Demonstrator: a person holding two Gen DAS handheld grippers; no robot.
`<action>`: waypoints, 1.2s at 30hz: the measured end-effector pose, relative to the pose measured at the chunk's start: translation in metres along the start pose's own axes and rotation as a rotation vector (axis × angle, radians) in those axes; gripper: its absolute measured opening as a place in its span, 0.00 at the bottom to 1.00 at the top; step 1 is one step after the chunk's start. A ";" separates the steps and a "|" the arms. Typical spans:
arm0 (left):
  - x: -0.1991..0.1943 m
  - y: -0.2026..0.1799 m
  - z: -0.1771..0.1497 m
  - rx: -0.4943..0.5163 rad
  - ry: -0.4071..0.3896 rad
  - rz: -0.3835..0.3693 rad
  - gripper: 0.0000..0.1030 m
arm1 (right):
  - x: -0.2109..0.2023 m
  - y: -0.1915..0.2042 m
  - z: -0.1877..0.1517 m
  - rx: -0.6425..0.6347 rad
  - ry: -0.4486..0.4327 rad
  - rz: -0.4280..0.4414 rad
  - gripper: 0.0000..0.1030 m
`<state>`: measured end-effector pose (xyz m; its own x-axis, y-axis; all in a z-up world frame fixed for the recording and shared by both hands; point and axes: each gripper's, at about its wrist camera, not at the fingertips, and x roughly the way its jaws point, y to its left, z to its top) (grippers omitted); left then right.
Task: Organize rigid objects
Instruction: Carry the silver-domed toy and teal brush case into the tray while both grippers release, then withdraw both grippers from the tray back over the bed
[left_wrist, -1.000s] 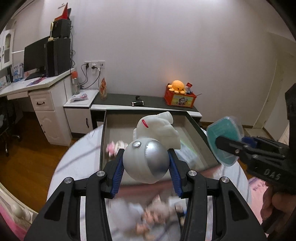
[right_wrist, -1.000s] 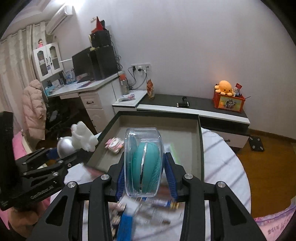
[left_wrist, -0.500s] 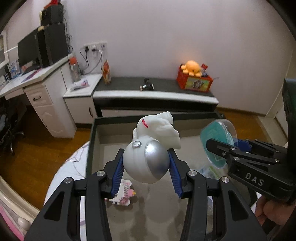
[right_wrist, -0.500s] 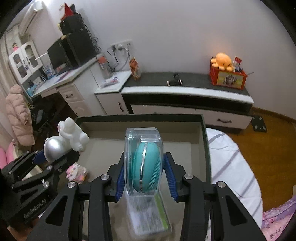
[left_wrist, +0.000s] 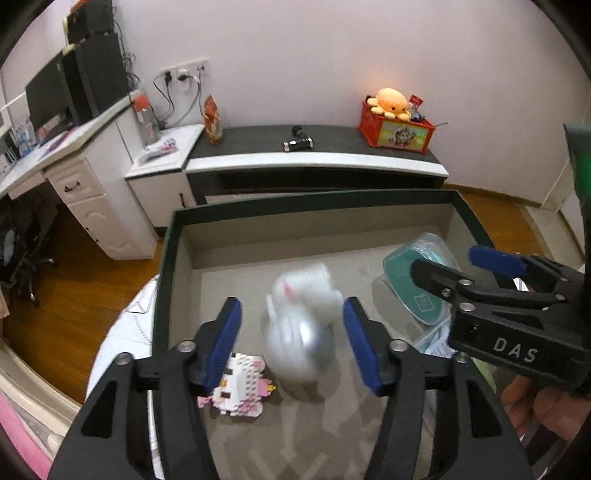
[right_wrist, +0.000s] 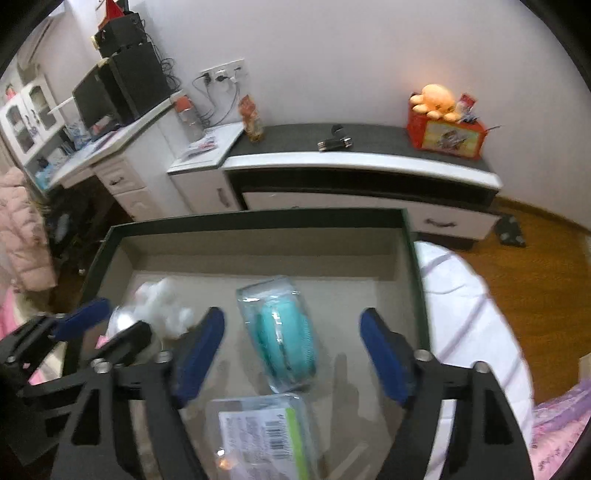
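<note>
Left wrist view: dark green rectangular box with beige lining (left_wrist: 173, 236), on the white round table (right_wrist: 476, 314). Left gripper (left_wrist: 291, 339), black with blue pads, jaws spread wide and released. Right gripper (right_wrist: 291, 354), same make, likewise spread and gripping nothing. White and silver rounded figurine (left_wrist: 299, 325), motion-blurred, between the left pads without touching either, over the box floor. Teal round item in a clear plastic case (right_wrist: 284, 339), lying inside the box between the right gripper's pads, apart from both. Clear packet with a barcode label (right_wrist: 266, 439), just beside the teal case. Pink and white block-built cat figure (left_wrist: 240, 387), on the box floor beside the left pad.
</note>
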<state>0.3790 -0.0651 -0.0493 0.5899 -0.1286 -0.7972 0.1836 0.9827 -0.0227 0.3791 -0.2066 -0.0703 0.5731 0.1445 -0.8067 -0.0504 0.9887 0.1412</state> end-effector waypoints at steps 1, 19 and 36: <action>-0.004 0.002 -0.001 -0.010 -0.006 -0.002 0.78 | -0.005 -0.002 -0.001 0.011 -0.008 0.007 0.79; -0.142 0.008 -0.073 -0.050 -0.268 0.034 1.00 | -0.141 0.022 -0.076 -0.024 -0.237 0.005 0.90; -0.238 0.008 -0.177 -0.088 -0.393 0.043 1.00 | -0.242 0.043 -0.191 -0.008 -0.421 0.055 0.90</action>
<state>0.1010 -0.0031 0.0331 0.8542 -0.1117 -0.5078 0.0943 0.9937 -0.0601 0.0820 -0.1911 0.0210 0.8532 0.1696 -0.4933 -0.0955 0.9805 0.1720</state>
